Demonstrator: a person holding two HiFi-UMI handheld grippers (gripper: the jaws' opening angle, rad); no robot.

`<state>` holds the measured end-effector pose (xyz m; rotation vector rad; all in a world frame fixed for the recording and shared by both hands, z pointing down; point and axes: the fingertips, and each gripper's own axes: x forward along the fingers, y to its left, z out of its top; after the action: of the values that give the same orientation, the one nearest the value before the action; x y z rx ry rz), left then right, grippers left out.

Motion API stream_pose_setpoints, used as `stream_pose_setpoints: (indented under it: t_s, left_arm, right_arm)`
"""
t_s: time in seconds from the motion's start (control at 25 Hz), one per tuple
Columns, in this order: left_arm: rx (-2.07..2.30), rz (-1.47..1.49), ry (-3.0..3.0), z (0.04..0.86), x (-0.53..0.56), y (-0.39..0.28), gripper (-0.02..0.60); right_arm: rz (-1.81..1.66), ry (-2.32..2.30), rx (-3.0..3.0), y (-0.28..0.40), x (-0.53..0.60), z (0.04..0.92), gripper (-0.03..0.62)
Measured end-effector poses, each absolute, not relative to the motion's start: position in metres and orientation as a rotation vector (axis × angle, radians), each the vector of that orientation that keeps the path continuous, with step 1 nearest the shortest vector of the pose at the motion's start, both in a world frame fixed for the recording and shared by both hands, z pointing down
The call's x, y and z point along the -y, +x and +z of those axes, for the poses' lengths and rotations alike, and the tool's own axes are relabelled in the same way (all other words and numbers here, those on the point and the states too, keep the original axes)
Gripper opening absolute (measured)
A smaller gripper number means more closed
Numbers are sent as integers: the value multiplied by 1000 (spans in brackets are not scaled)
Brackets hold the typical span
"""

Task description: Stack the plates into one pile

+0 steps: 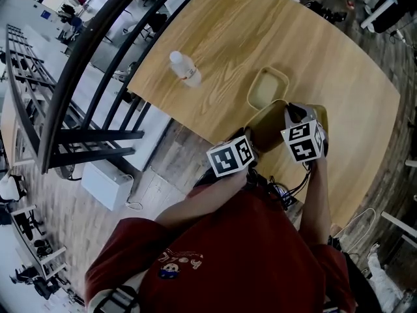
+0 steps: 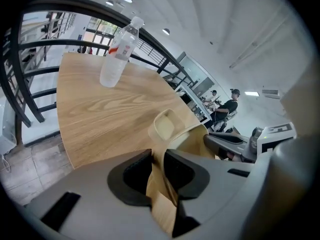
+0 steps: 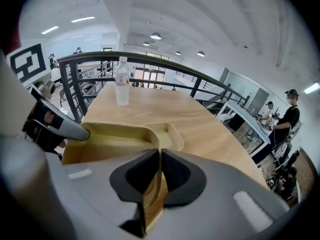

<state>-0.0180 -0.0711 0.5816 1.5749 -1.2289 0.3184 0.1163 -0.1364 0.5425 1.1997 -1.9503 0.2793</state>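
A light wooden table [image 1: 228, 38] with a rounded edge is seen from above. It is set on a raised floor bounded by a dark metal railing [image 1: 98, 38], and a bright office hall is seen beyond.

A clear water bottle [image 1: 184, 68] with a white cap is stood upright on the table, near the railing side. To the right of the water bottle in the head view, and well apart from it, a pale yellow flat plate [image 1: 267, 87] with rounded corners and a raised rim is laid on the wood.

A held plate [image 1: 270, 126] of the same colour and shape is carried tilted. It is farther from the water bottle than the flat plate is, and close beside the flat plate's near rim.

The held plate is gripped from two sides. The left gripper [image 2: 159, 169] is clamped on one rim, with the plate's wall pinched between its dark pads. The right gripper [image 3: 159, 171] is closed tightly on another rim, on the side turned away from the water bottle.

A red top [image 1: 228, 253] worn by the person is seen at the bottom of the head view.
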Motion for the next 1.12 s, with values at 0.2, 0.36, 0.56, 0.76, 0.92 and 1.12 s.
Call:
stream_pose_setpoints:
  t_s: [0.2, 0.36, 0.56, 0.76, 0.92, 1.12]
  left_arm:
    - [1239, 263, 1572, 572, 86, -12, 72]
    - [1246, 220, 1550, 565, 99, -9, 72]
    - [1277, 182, 1517, 563, 112, -6, 72]
    - [1311, 112, 1459, 565, 126, -2, 74]
    - [1326, 82, 1430, 567, 134, 5, 74]
    - [1337, 65, 1405, 568, 146, 8, 74]
  right_arm:
    - [207, 1204, 1944, 119, 157, 527, 39]
    - [138, 1183, 1930, 117, 175, 518, 41]
    - [96, 1143, 1940, 116, 194, 516, 41]
    - [75, 1115, 1941, 117, 215, 519, 43]
    - [39, 1084, 1937, 116, 231, 521, 46]
    - [24, 1058, 1936, 117, 247, 526, 48]
